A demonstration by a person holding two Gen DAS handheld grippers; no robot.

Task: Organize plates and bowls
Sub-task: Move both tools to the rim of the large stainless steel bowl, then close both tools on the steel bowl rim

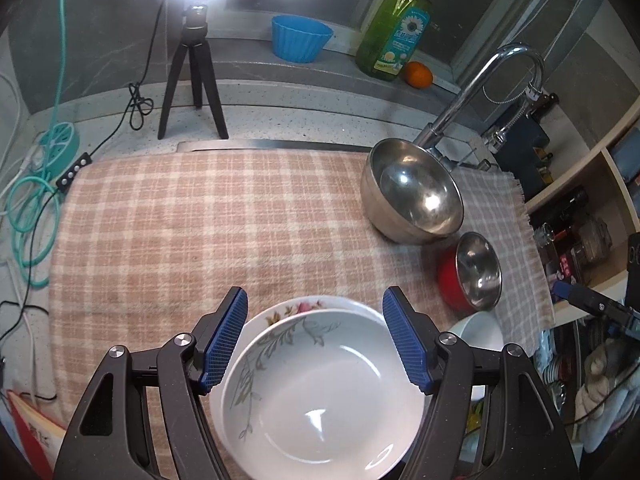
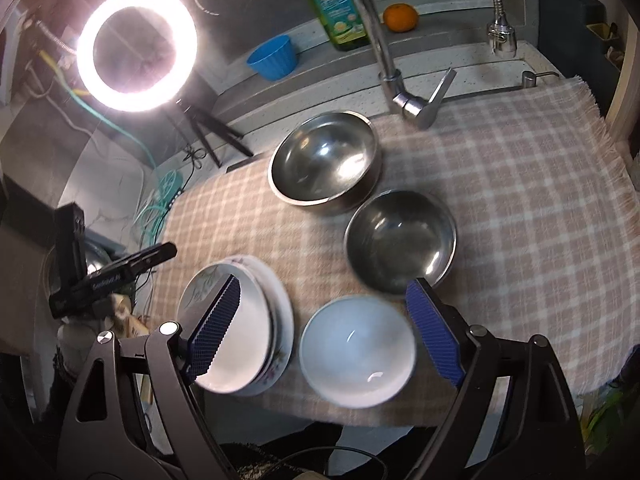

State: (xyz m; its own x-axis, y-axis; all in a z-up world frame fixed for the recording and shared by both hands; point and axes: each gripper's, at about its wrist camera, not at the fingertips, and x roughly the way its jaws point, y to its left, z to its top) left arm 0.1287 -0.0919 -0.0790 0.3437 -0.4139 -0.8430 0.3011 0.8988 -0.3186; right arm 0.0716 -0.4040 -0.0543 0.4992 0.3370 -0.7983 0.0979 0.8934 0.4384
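A white bowl with a grey leaf print (image 1: 320,392) sits on a floral plate (image 1: 312,305) at the near edge of the checked cloth (image 1: 192,224). My left gripper (image 1: 314,336) is open and hovers over this stack, empty. In the right wrist view the same stack (image 2: 236,328) lies at the left. My right gripper (image 2: 326,332) is open above a plain white bowl (image 2: 358,356). A small steel bowl (image 2: 400,240) with a red outside (image 1: 452,284) stands behind it. A large steel bowl (image 2: 326,160) stands further back, also in the left wrist view (image 1: 414,190).
A faucet (image 2: 384,60) rises behind the large steel bowl. A ring light on a tripod (image 2: 136,44), a blue cup (image 1: 300,38), a green soap bottle (image 1: 396,28) and an orange (image 1: 418,74) stand at the back. Cables (image 1: 32,200) lie left of the cloth.
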